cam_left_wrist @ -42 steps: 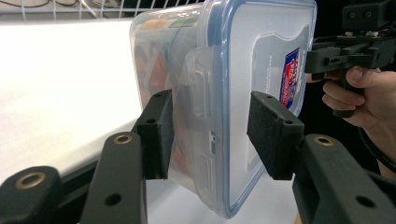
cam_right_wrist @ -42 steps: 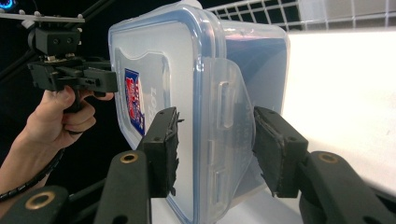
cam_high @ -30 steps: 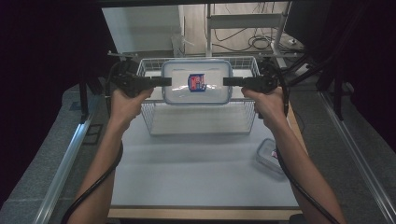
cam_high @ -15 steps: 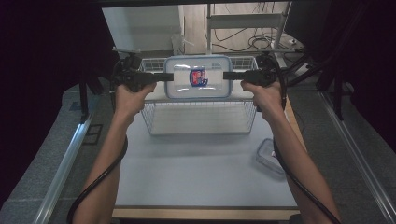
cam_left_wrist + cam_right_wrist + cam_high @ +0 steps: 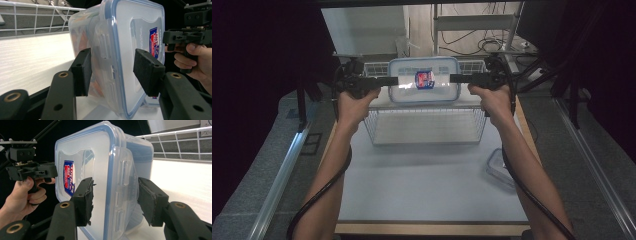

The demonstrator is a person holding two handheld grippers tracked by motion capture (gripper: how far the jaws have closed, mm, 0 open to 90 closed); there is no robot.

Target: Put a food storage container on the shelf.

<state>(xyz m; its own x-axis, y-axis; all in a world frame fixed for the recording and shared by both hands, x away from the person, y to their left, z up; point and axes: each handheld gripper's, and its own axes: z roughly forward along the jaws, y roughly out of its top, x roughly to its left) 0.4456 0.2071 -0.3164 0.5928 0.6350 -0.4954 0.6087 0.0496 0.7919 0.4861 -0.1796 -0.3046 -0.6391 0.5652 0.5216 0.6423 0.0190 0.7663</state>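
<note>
Since a second before, moved the box (image 5: pixel 424 80) up the frame, from over the middle of the basket (image 5: pixel 427 135) to its far rim, upper centre of the high view. Hands shifted up with it. Just been opening the jaws of both grippers, each with an end of the box between them.

Left gripper (image 5: pixel 394 81), at the left end of the box: jaws about half open and loose. In the left gripper view, left pad (image 5: pixel 83 72) close against the clear wall, possibly touching; right pad standing off the lid face.

Right gripper (image 5: pixel 453 78), at the right end: likewise half open. In the right gripper view, right pad (image 5: pixel 150 200) parted from the wall by a visible gap, left pad before the lid.

Box tilted, lid and label facing the high camera, its lower edge at a white surface low in both gripper views.
</note>
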